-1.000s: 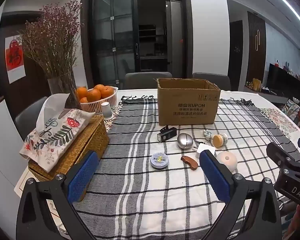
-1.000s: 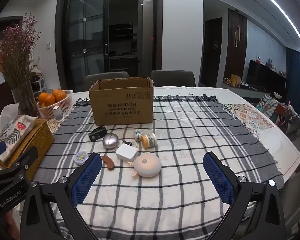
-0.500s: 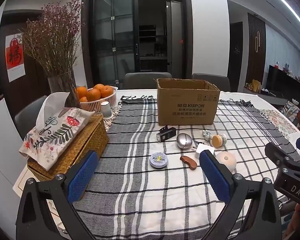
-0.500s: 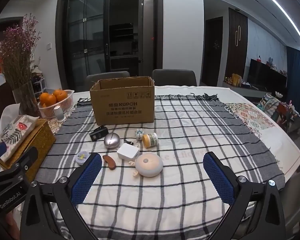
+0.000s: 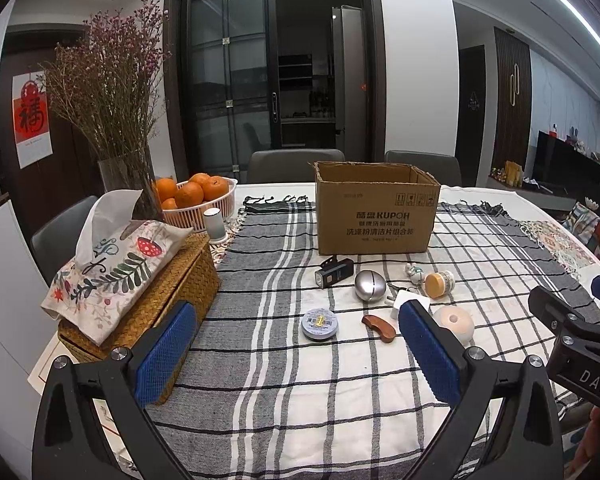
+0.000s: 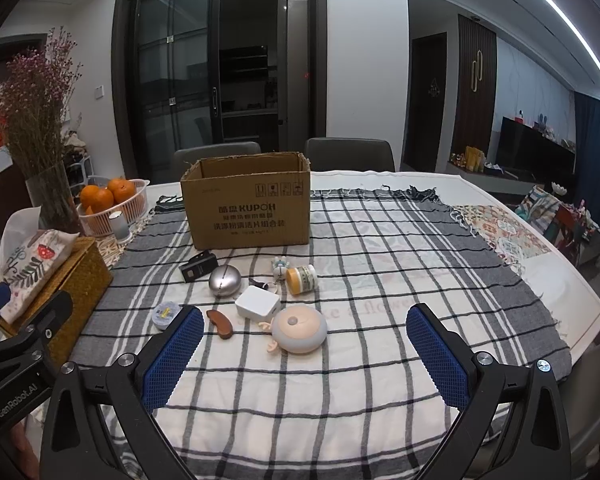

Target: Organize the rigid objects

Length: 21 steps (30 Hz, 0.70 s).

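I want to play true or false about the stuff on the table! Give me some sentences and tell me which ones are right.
1. The cardboard box is open at the top. True.
2. The right gripper is holding the round pink lamp. False: the lamp lies on the cloth and both grippers are open and hold nothing.
3. The oranges sit in a white basket. True.
4. The silver egg-shaped thing is inside the box. False: it lies on the cloth in front of the box.
5. The left gripper is wide open. True.
6. The checked cloth is red and yellow. False: it is grey, white and black.
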Tool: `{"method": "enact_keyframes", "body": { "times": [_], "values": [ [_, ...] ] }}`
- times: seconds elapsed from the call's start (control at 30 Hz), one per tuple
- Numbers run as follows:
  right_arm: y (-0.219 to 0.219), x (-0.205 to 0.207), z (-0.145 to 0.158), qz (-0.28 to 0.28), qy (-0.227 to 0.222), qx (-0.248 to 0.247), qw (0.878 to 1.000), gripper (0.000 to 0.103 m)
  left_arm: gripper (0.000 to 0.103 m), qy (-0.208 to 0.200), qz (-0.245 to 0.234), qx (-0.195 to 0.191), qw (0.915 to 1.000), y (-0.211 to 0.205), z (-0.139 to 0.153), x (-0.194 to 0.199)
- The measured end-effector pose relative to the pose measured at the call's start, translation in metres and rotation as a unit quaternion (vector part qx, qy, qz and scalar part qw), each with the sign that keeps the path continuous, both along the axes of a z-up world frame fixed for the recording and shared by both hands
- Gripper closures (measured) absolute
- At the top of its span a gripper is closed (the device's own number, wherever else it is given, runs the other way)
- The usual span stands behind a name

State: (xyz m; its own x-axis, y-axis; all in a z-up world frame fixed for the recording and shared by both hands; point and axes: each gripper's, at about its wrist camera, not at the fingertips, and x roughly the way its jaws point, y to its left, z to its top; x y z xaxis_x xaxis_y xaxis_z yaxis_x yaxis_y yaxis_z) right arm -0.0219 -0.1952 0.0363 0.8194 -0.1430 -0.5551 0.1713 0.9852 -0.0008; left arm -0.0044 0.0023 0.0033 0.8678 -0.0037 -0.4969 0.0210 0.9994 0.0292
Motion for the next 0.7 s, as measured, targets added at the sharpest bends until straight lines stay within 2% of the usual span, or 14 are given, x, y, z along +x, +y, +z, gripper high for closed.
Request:
{"method": "enact_keyframes", "body": {
  "times": [0.7],
  "values": [
    [0.0009,-0.0007,0.0016,0.001,0.0,0.001,1.0,0.0,0.0,0.005,-0.005,-0.004,1.0,0.0003,-0.0009,0.0001]
  ]
}}
